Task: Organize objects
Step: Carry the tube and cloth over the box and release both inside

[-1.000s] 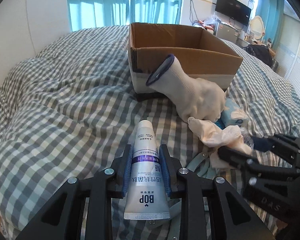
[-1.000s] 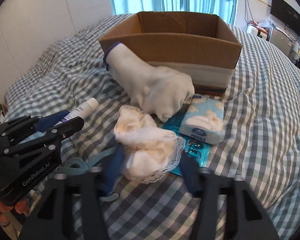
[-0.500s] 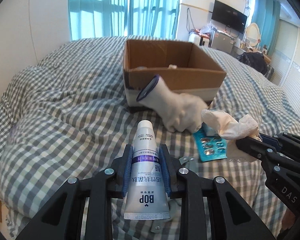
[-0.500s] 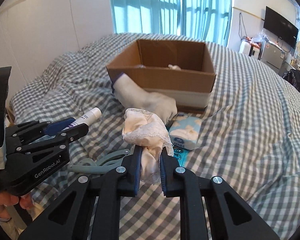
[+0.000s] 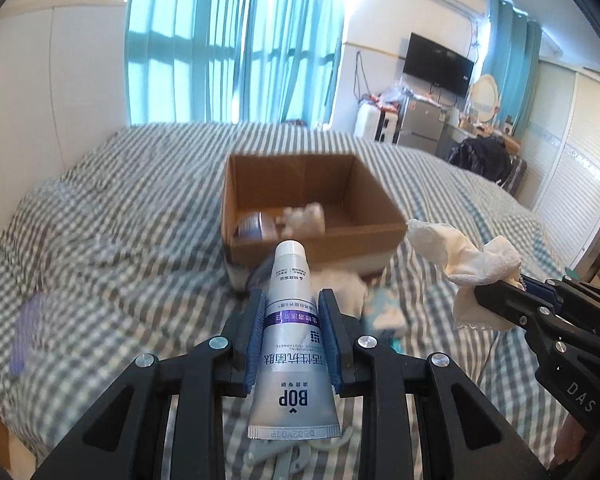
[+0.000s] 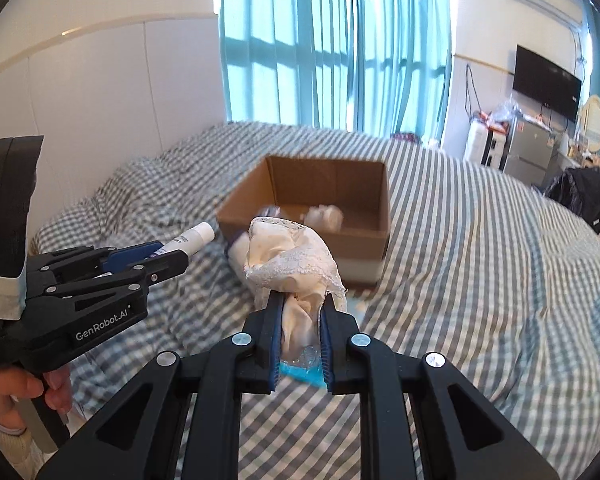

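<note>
Bright daylight through teal curtains (image 5: 236,40); bed (image 5: 100,240) motion-blurred, fisheye edges dark.

Left tongs (image 5: 292,344) clamping toothpaste tube (image 5: 292,344), cardboard box (image 5: 312,236) beyond on bed (image 5: 112,240)

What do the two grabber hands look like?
Both are black plastic. The left gripper and right gripper have blue finger pads and round silver screws. White lettering marks them: "GenRobot.AI" on the left, "DAS" on the right. A bare hand holds the left handle.
</note>
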`<action>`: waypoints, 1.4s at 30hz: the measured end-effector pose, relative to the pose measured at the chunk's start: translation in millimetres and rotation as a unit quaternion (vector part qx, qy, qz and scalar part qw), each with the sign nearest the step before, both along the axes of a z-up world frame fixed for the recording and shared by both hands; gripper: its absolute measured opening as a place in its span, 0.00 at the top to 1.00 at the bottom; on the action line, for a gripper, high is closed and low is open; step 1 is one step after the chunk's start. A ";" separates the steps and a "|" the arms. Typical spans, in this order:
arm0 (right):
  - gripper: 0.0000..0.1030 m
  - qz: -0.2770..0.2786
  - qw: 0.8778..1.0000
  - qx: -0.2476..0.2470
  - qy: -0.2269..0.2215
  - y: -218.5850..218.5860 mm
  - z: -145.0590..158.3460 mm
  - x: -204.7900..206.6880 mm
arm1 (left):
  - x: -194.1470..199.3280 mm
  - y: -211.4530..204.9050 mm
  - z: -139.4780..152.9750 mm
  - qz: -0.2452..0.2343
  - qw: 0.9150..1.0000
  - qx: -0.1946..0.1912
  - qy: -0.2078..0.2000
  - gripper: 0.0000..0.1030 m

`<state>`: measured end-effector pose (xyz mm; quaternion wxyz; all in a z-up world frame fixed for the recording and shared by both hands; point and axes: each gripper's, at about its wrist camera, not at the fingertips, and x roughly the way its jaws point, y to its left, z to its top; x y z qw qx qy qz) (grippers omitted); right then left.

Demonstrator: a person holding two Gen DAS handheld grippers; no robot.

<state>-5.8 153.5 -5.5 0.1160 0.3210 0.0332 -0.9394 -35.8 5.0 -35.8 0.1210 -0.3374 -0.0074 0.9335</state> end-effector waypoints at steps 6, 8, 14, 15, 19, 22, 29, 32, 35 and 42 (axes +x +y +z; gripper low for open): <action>0.85 0.007 1.000 0.000 0.024 7.4 30.5 -25.7 | -30.9 2.6 26.6 0.000 1.000 0.003 0.025 0.74; 0.85 0.007 0.999 0.002 0.033 9.4 41.5 -38.1 | -43.9 3.7 34.4 0.001 0.999 0.003 0.032 0.74; 0.85 0.011 0.999 0.000 0.049 10.7 64.3 -83.3 | -89.3 8.3 48.2 0.002 0.999 0.002 0.043 0.74; 0.85 0.012 0.999 -0.003 0.050 10.9 66.8 -91.3 | -98.7 9.3 49.1 0.003 0.999 0.000 0.044 0.74; 0.85 0.014 0.999 -0.010 0.048 13.1 68.9 -129.3 | -129.1 10.3 48.8 0.006 0.999 -0.003 0.044 0.74; 0.85 0.014 0.999 -0.014 0.043 15.0 63.9 -159.5 | -150.6 12.4 43.1 0.009 0.999 -0.008 0.038 0.74; 0.85 0.013 1.000 -0.018 0.015 22.1 33.2 -219.4 | -192.2 21.9 8.7 0.009 1.000 -0.021 0.010 0.74; 0.85 0.008 1.000 -0.023 -0.008 29.9 9.6 -243.0 | -204.2 25.8 -12.0 0.005 1.000 -0.027 -0.007 0.74; 0.85 0.005 0.999 -0.025 -0.034 35.4 -18.5 -260.4 | -215.8 27.6 -31.7 0.005 0.999 -0.032 -0.024 0.74; 0.84 0.003 0.997 -0.041 -0.065 44.8 -59.4 -278.4 | -228.9 29.6 -61.4 0.009 0.998 -0.033 -0.050 0.74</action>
